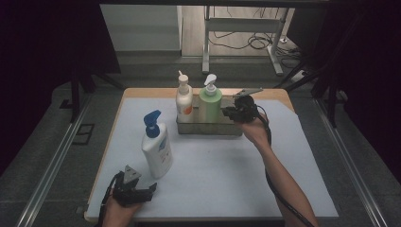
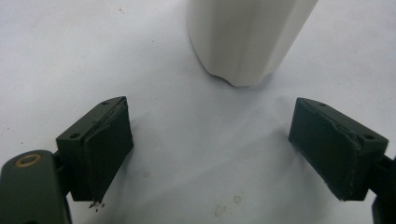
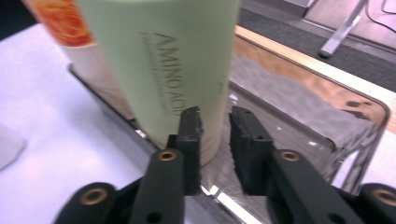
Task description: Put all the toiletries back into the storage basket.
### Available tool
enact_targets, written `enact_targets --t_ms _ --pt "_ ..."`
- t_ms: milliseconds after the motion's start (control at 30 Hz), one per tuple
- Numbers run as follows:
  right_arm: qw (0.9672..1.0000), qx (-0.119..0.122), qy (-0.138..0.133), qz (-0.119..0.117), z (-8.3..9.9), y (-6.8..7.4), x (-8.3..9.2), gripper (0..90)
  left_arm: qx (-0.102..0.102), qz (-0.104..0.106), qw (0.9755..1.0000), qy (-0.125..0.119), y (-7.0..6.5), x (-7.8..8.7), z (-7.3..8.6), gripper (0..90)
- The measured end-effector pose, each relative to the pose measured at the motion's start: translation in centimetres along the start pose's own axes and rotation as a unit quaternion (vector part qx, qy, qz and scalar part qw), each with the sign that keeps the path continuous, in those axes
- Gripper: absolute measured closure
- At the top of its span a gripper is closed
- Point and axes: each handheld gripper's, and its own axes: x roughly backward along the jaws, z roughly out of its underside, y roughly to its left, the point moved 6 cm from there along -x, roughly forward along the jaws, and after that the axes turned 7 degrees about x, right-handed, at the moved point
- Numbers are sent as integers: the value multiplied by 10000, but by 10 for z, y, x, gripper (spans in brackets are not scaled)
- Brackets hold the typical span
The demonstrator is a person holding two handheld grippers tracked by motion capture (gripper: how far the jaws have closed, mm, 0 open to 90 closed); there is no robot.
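1. A metal tray (image 1: pixel 208 126) is seen at the far side of the white table (image 1: pixel 227 175), with a green bottle (image 1: pixel 210 105) and a white bottle (image 1: pixel 184 101) standing upright in it, side by side.
2. The right gripper (image 3: pixel 215 122) is held at the tray's right end, just beside the green bottle; its jaws are drawn nearly together with nothing between them, and the bottle is not pinched. The bottle appears to have been set down and let go.
3. A third bottle (image 1: pixel 157 150), white with a blue pump, stands upright on the table outside the tray, near the left gripper (image 1: pixel 153 187).
4. The left gripper's jaws are spread wide and empty, aimed at that bottle's base, probably so it can be grasped and added to the tray.
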Motion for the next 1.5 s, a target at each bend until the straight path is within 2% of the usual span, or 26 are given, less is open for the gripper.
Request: enact_targets --t_ms 167,367,567,767,1000,1167,1500 --pt "9998 -73 130 143 1 -6 -12 892 -5 -6 10000 0 0 0 0 129" --pt "9994 -188 205 197 -1 -10 -27 896 -4 -4 10000 3 0 0 0 129" --pt "9992 -202 268 214 -2 -11 -40 896 -3 -5 10000 2 0 0 0 129" --pt "9990 -275 314 125 0 -13 -51 895 -2 -7 10000 -1 0 0 0 129" --pt "9990 -269 368 7 5 -15 -56 895 -2 -8 10000 1 0 0 0 129" --pt "9988 -260 400 -83 5 -11 -59 896 -4 -7 10000 6 0 0 0 129" --pt "9987 -194 451 -110 4 -4 -64 896 0 0 10000 -1 0 0 0 129"
